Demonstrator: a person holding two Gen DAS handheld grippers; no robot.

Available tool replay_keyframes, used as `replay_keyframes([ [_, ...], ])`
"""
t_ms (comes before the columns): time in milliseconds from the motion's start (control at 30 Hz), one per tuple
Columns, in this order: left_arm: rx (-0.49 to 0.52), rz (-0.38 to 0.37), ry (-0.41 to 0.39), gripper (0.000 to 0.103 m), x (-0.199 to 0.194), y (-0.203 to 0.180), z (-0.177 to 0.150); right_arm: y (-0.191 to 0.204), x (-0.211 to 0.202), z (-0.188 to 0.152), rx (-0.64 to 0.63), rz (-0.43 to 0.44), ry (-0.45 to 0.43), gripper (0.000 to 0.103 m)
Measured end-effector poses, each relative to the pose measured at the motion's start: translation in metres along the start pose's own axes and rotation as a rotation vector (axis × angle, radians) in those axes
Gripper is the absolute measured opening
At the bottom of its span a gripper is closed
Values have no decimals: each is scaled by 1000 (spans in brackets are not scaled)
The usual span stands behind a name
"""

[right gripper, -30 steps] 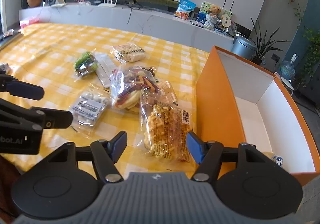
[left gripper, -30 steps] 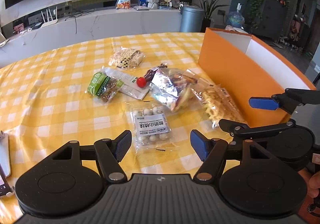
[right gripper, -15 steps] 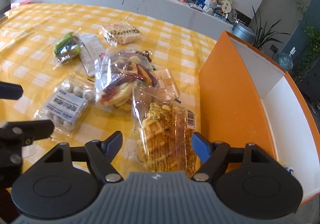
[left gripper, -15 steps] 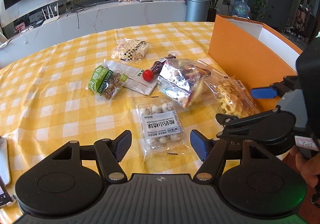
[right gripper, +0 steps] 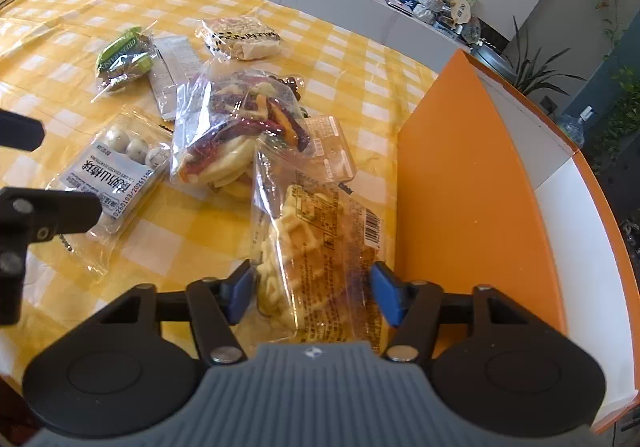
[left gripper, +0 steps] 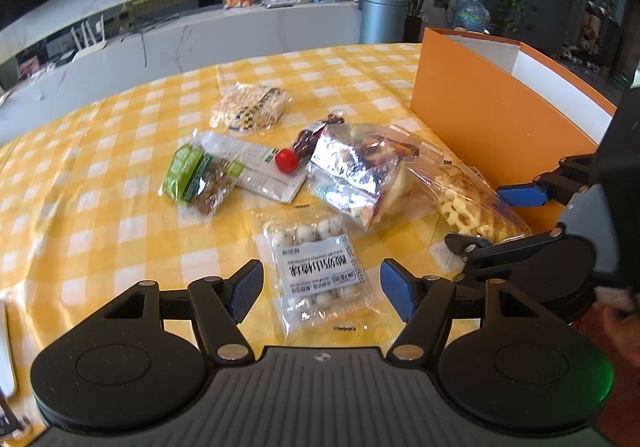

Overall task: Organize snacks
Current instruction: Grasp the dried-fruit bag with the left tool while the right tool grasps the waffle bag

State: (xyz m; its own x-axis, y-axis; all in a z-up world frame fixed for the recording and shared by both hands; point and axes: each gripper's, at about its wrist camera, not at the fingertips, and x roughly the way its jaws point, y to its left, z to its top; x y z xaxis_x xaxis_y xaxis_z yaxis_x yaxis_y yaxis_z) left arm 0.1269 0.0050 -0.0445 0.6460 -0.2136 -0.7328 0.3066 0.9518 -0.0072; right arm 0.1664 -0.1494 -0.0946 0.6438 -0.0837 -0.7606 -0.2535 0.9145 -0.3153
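Note:
Several snack packs lie on the yellow checked tablecloth [left gripper: 100, 207] beside an open orange box [left gripper: 480, 115] [right gripper: 460, 167]. My right gripper [right gripper: 312, 291] is low over the clear waffle pack [right gripper: 316, 247]. Its jaws are closing, with the pack's near end between them and the pads at the wrapper's edges. From the left wrist view the right gripper [left gripper: 490, 219] straddles that waffle pack [left gripper: 468, 203]. My left gripper [left gripper: 320, 293] stands open just above the pack of white balls [left gripper: 316, 267] [right gripper: 116, 175], not touching it.
A bag of mixed dried chips [left gripper: 360, 171] lies between the two packs. Further back sit a green pack [left gripper: 192, 175], a flat white pack [left gripper: 256, 167], a red-tipped item [left gripper: 286, 159] and a rice-crisp pack [left gripper: 252, 107]. A hand [left gripper: 616, 319] shows at the right edge.
My right gripper has dropped forward onto the waffle pack, and its jaws now stand narrower around it. The left gripper has crept slightly toward the ball pack, still open.

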Motion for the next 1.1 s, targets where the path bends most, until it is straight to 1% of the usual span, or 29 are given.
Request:
replay_keyframes([
  [33, 12, -3, -11, 80, 0, 0, 1, -3, -3, 1, 5, 14, 0, 55],
  [100, 36, -10, -33, 84, 0, -2, 4, -11, -10, 4, 29, 57, -3, 49],
  [133, 46, -11, -44, 86, 0, -2, 5, -16, -14, 6, 52, 87, -7, 48],
  [167, 54, -12, -53, 87, 0, -3, 6, -22, -18, 9, 79, 122, -14, 48],
  [233, 68, -14, -62, 86, 2, -3, 9, -34, -26, 14, 146, 210, -23, 47],
  [333, 70, -7, -65, 88, 3, 0, 12, -58, -29, 22, 307, 374, -8, 46],
  [367, 69, -9, -65, 88, 4, 1, 12, -64, -27, 23, 354, 417, 5, 46],
  [400, 70, -12, -66, 88, 4, 2, 13, -68, -23, 24, 384, 436, 19, 44],
  [433, 73, -14, -68, 88, 4, 2, 13, -68, -21, 25, 388, 424, 31, 41],
  [533, 102, -22, -79, 88, 6, 2, 15, -68, -15, 25, 368, 342, 49, 34],
  [567, 117, -25, -84, 88, 6, 1, 15, -70, -15, 26, 371, 342, 51, 32],
  [633, 151, -40, -98, 88, 8, -2, 18, -71, -15, 28, 355, 343, 51, 30],
  [733, 214, -70, -125, 88, 13, -8, 24, -68, -18, 30, 282, 296, 36, 30],
  [833, 261, -104, -122, 88, 26, -10, 30, -71, -16, 32, 251, 305, 46, 30],
  [1000, 388, -126, -135, 89, 48, -12, 38, -73, -15, 33, 231, 310, 39, 30],
  [1100, 393, -162, -113, 89, 64, -9, 42, -71, -13, 33, 223, 311, 39, 30],
])
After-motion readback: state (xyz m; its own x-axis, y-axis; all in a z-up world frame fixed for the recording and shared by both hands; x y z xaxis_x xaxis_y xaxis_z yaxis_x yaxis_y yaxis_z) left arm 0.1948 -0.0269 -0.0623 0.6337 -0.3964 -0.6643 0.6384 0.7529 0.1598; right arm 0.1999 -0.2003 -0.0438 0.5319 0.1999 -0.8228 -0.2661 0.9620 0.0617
